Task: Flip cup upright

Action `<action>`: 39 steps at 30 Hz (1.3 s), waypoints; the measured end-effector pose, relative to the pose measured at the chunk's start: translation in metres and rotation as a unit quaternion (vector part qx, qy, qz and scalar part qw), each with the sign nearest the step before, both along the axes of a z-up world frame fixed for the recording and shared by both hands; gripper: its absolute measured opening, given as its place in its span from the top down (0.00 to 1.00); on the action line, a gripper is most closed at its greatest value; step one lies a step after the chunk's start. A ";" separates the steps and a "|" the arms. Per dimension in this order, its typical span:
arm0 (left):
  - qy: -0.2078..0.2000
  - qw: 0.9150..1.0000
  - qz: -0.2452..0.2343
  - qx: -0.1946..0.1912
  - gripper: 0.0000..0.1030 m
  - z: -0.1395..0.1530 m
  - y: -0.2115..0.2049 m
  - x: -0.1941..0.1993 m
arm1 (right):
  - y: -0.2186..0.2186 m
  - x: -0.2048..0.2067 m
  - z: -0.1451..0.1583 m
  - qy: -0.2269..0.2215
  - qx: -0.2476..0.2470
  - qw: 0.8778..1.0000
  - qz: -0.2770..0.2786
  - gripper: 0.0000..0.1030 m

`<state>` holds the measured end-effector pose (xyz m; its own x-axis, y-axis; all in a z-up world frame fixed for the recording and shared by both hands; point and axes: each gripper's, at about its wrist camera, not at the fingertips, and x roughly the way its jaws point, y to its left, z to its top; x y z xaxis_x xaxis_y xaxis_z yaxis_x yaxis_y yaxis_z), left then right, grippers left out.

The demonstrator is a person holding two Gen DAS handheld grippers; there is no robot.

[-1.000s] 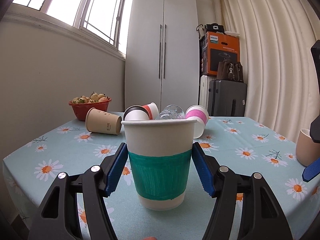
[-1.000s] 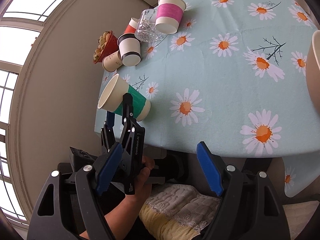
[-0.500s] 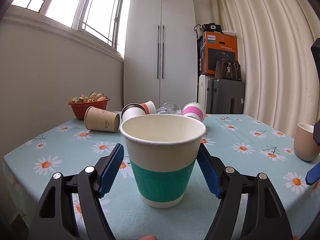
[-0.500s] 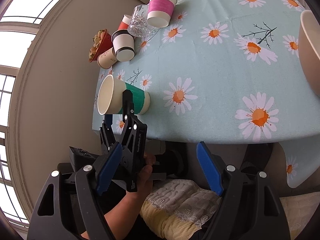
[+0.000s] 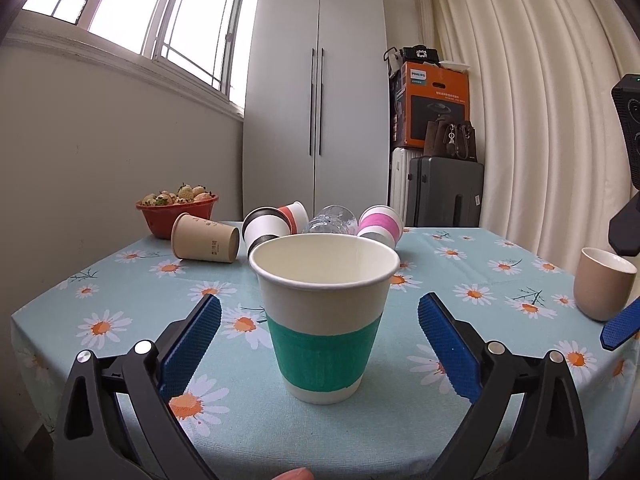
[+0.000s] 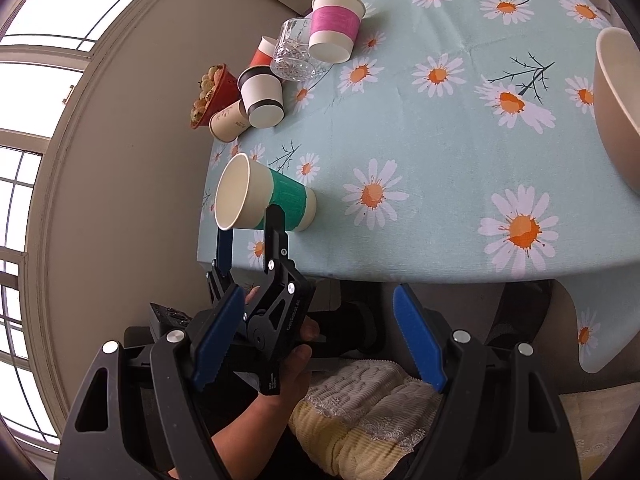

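A white paper cup with a green band (image 5: 325, 316) stands upright on the daisy tablecloth near the front edge. My left gripper (image 5: 319, 344) is open, its blue pads apart from the cup on both sides. The cup (image 6: 264, 200) and the left gripper (image 6: 250, 236) also show in the right wrist view. My right gripper (image 6: 318, 340) is open and empty, held off the table's front edge above a lap.
At the back lie a tan paper cup (image 5: 204, 242), a black-banded cup (image 5: 264, 226), a red cup (image 5: 294, 214), a glass (image 5: 334, 218) and a pink-banded cup (image 5: 380, 224). A red bowl of fruit (image 5: 176, 210) stands back left. A beige mug (image 5: 602, 284) stands right.
My left gripper has opened and let go of the green-banded cup, then drawn back a little. The cup stays upright on the cloth. The right gripper has shifted slightly.
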<state>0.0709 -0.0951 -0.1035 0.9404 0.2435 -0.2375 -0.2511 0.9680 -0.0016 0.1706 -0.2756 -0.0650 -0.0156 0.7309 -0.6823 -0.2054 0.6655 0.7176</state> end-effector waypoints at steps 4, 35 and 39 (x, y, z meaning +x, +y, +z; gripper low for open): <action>-0.004 1.000 -0.009 0.002 0.06 0.013 -0.003 -0.014 | -0.002 -0.003 0.008 -0.007 0.008 1.000 -0.005 0.26; 0.077 0.994 -0.081 -0.001 0.06 0.117 0.072 -0.126 | 0.020 -0.107 0.058 -0.340 -0.056 0.939 -0.024 0.25; 0.085 0.991 -0.098 -0.016 0.06 0.114 0.075 -0.131 | 0.020 -0.123 0.064 -0.377 -0.066 0.924 -0.020 0.25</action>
<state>-0.0603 -0.0205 0.0102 0.9147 0.0504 -0.4011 -0.0580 0.9983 -0.0066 0.0471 -0.2557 -0.0006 0.5256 0.6302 -0.5715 -0.5864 0.7551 0.2932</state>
